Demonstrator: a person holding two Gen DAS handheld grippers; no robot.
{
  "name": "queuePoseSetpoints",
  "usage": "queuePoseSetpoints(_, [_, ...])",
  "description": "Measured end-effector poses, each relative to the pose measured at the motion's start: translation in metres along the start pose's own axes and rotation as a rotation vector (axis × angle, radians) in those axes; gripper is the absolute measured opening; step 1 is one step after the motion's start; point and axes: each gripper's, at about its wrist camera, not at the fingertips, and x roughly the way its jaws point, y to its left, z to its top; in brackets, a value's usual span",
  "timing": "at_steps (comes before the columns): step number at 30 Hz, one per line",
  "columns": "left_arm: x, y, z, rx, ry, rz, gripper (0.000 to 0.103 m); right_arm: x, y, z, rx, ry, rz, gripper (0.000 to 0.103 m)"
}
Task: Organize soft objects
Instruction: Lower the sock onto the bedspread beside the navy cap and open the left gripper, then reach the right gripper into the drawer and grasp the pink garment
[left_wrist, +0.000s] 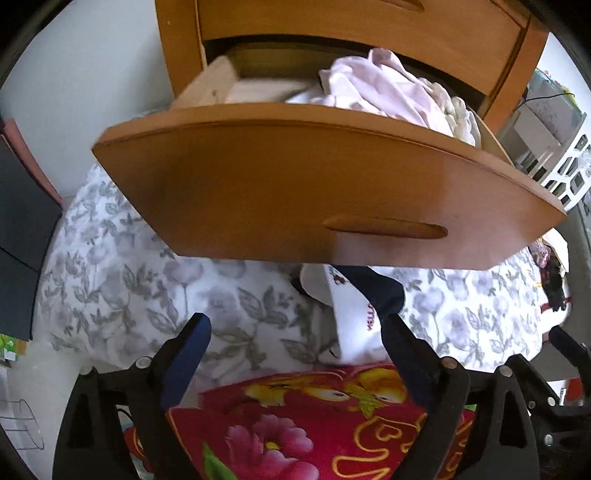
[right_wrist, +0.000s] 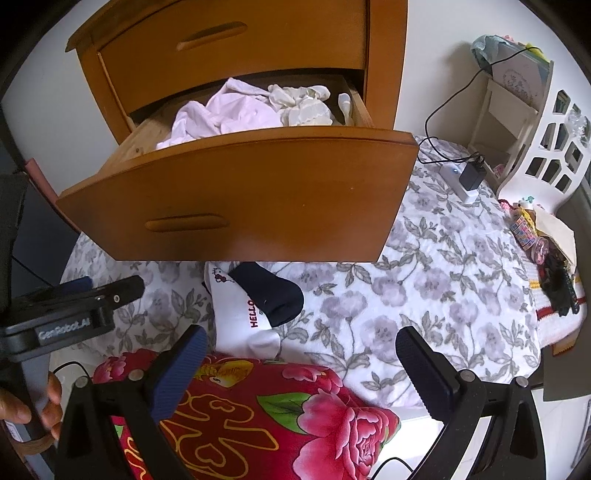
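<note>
While both grippers gape empty, left gripper (left_wrist: 295, 354) and right gripper (right_wrist: 299, 373) below open drawer (right_wrist: 236, 195), socks (right_wrist: 258, 306) near its overhanging edge.

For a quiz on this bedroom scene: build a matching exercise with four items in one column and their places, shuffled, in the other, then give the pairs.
Things
1. pale pink garment
2. navy sock
3. black charger
4. red floral cloth

Places
A. lying across the white sock on the bedspread
B. plugged into the white power strip
C. inside the open drawer
D. nearest the camera, below the right gripper

Pairs: 1-C, 2-A, 3-B, 4-D
</note>
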Motion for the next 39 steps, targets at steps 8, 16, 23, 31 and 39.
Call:
queuePoseSetpoints(8, [-0.015, 0.002, 0.003, 0.006, -0.075, -0.046, 0.102, 0.000, 0.002, 0.002, -0.002, -0.020, 0.009, 0.103])
queuePoseSetpoints(16, [-0.043, 0.002, 0.010, 0.005, -0.195, -0.093, 0.102, -0.009, 0.004, 0.009, 0.001, -0.066, 0.050, 0.103])
queuePoseSetpoints(23, [-0.071, 0.007, 0.019, 0.022, -0.294, -0.066, 0.102, -0.020, 0.010, 0.020, -0.021, -0.121, 0.084, 0.103])
queuePoseSetpoints(31, [-0.079, 0.023, 0.025, -0.036, -0.325, -0.088, 0.102, -0.043, 0.028, 0.041, -0.115, -0.195, 0.101, 0.103])
queuePoseSetpoints(39, [-0.085, 0.032, 0.030, -0.052, -0.375, -0.067, 0.102, -0.055, 0.039, 0.068, -0.139, -0.232, 0.058, 0.103])
